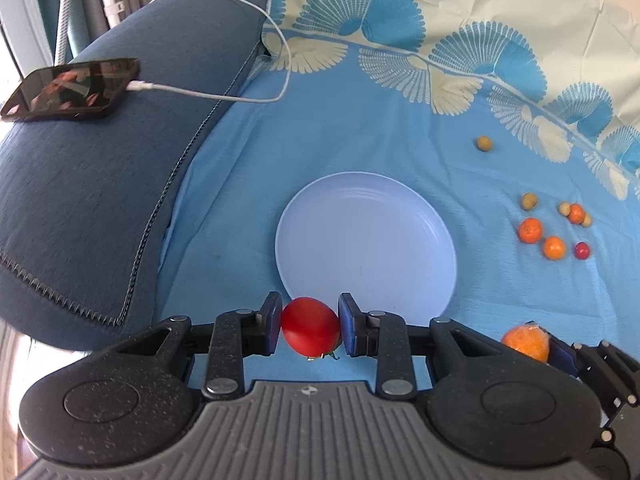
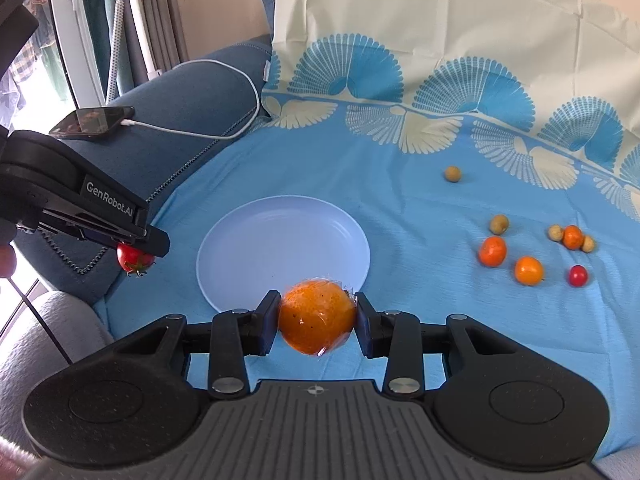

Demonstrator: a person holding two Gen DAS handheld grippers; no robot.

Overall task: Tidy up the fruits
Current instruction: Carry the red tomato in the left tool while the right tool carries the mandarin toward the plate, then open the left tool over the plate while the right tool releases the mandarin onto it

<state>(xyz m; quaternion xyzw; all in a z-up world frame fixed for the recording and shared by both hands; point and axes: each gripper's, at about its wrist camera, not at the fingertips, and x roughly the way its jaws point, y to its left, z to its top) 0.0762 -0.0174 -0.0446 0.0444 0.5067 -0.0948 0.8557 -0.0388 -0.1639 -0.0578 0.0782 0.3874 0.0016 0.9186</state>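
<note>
My left gripper (image 1: 310,330) is shut on a red tomato (image 1: 310,330) and holds it just before the near rim of the empty pale blue plate (image 1: 368,236). My right gripper (image 2: 316,322) is shut on a plastic-wrapped orange (image 2: 316,320) at the plate's (image 2: 280,240) near edge. The left gripper with the tomato (image 2: 134,260) shows at the left of the right wrist view; the orange (image 1: 526,342) shows at the lower right of the left wrist view. Loose on the blue cloth at the right lie small oranges (image 2: 493,251), a red cherry tomato (image 2: 577,275) and several tan round fruits (image 2: 499,224).
A blue sofa arm (image 1: 100,200) at the left carries a phone (image 1: 72,90) on a white charging cable (image 1: 256,98). A patterned blue and cream cloth (image 2: 400,160) covers the seat and backrest. A window frame stands at the far left.
</note>
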